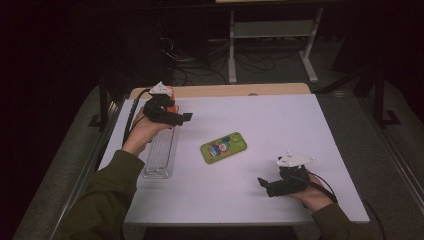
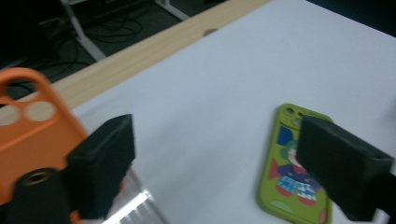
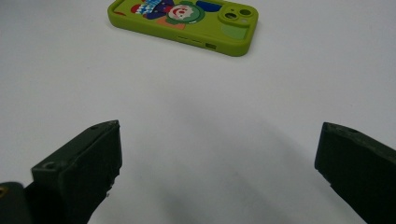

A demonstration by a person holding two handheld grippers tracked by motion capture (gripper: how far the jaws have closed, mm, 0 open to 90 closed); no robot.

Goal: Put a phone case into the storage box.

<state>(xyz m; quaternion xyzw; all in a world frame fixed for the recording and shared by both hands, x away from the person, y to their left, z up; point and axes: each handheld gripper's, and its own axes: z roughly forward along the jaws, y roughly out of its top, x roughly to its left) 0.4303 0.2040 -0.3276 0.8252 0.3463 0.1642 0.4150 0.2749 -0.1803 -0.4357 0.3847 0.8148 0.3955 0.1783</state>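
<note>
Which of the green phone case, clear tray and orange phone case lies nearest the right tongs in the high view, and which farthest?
1. The green phone case, mid-table, up and left of the right tongs.
2. The clear tray, along the table's left edge.
3. The orange phone case, at the far left corner by the left tongs.

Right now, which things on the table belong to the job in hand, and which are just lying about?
In the job: orange phone case by the left tool; clear tray beneath it.
Lying about: green phone case; right tool, open over bare table.
</note>
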